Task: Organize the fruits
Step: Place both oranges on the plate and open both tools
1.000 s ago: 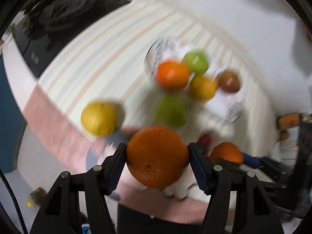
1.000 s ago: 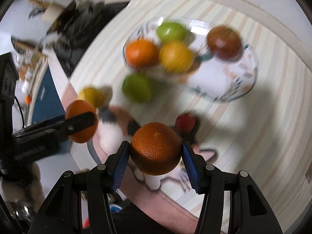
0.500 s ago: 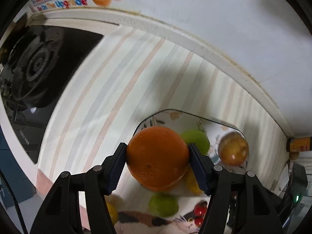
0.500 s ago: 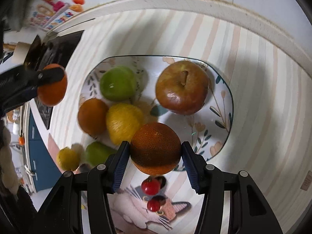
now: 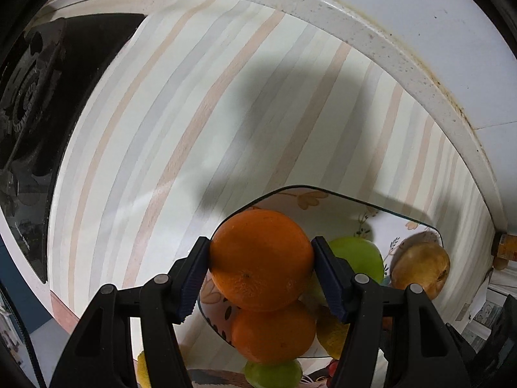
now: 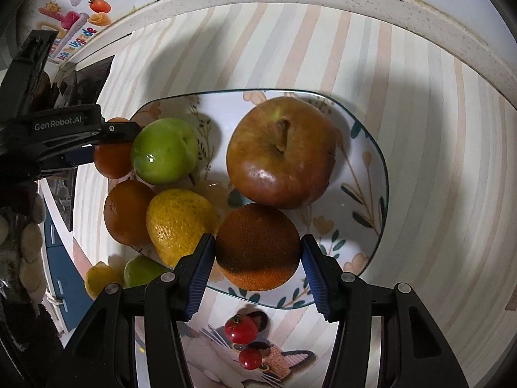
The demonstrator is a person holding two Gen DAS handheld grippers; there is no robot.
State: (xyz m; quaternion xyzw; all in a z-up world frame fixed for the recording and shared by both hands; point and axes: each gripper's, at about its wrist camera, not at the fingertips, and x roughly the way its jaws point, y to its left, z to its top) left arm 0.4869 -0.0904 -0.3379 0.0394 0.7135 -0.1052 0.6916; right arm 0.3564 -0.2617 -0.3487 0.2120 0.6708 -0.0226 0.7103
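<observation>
- Both grippers have come down closer to the plate since half a second ago: in the left wrist view the plate and fruit now fill the lower right, and in the right wrist view the brown-red apple looms larger while the right-hand orange has dropped onto the plate.
- Left wrist view: the left gripper (image 5: 261,268) is clamped on a bright round orange (image 5: 261,258), both blue pads pressed against its sides, held above the near-left rim of the floral ceramic plate (image 5: 326,190).
- Directly beneath it on the plate lies a second orange (image 5: 273,333); a green apple (image 5: 358,260) and a brown-red apple (image 5: 420,270) sit further right.
- Another green apple (image 5: 273,373) lies off the plate at the bottom edge, on the striped tablecloth (image 5: 181,135).
- A black gas hob (image 5: 35,90) is at the far left.
- Right wrist view: the right gripper (image 6: 257,252) has its jaws spread slightly wider than the dark-skinned orange (image 6: 257,252) between them; a thin gap shows on the right pad, so the fruit rests on the plate's near part, touching the brown-red apple (image 6: 280,152).
- A yellow lemon-like citrus (image 6: 177,226) sits just left of it, with the second orange (image 6: 127,211) and green apple (image 6: 164,155) beyond.
- The left gripper (image 6: 113,142) enters from the left with its orange (image 6: 111,158) over the plate's left rim (image 6: 381,168).
- Two red cherries (image 6: 242,329) lie on a cat-print mat (image 6: 213,349) below the plate.
</observation>
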